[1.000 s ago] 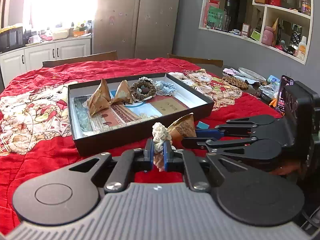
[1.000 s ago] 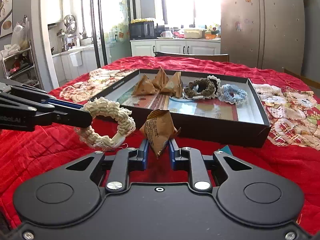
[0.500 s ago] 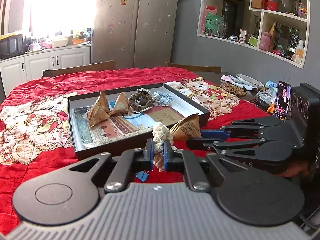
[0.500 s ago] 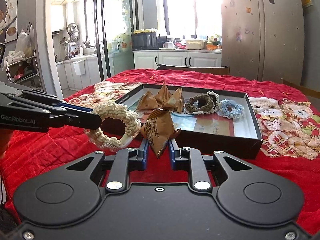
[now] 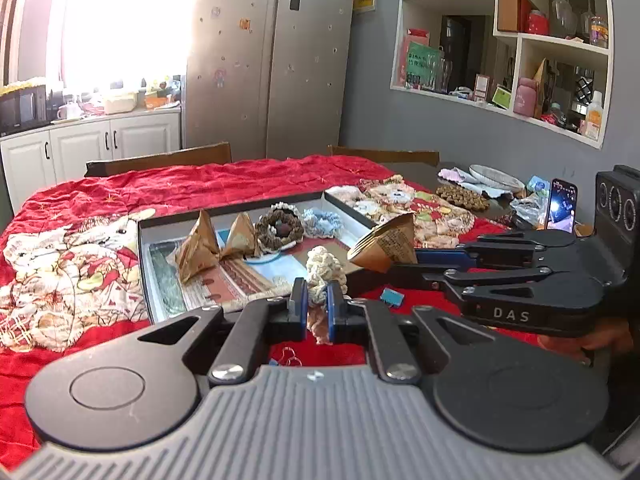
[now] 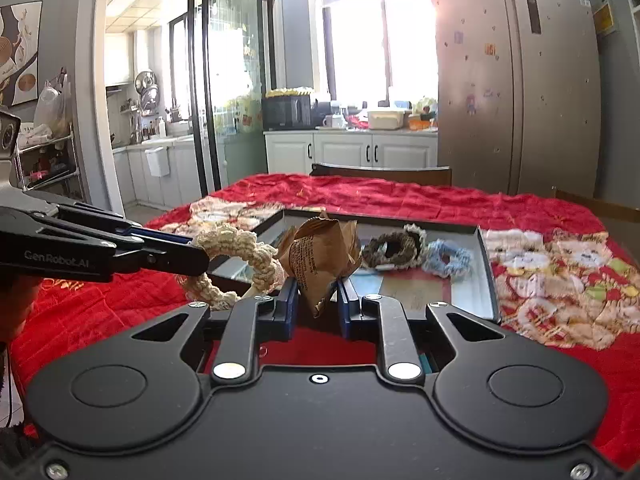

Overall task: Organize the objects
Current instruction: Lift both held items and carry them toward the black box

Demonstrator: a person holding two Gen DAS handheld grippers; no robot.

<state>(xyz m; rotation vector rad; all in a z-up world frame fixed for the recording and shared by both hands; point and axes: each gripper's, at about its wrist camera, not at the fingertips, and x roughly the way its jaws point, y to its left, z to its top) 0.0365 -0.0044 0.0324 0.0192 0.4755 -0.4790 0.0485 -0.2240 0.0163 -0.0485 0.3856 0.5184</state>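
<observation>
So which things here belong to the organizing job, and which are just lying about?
In the job: cream crocheted ring in left hand-held gripper; brown paper packet in right hand-held gripper; black tray.
Lying about: phone, plate.

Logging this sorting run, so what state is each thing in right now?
left gripper: shut on cream crocheted ring, held up
right gripper: shut on brown paper packet, held up
shallow box: open, holding two paper packets, brown ring and blue ring
</observation>
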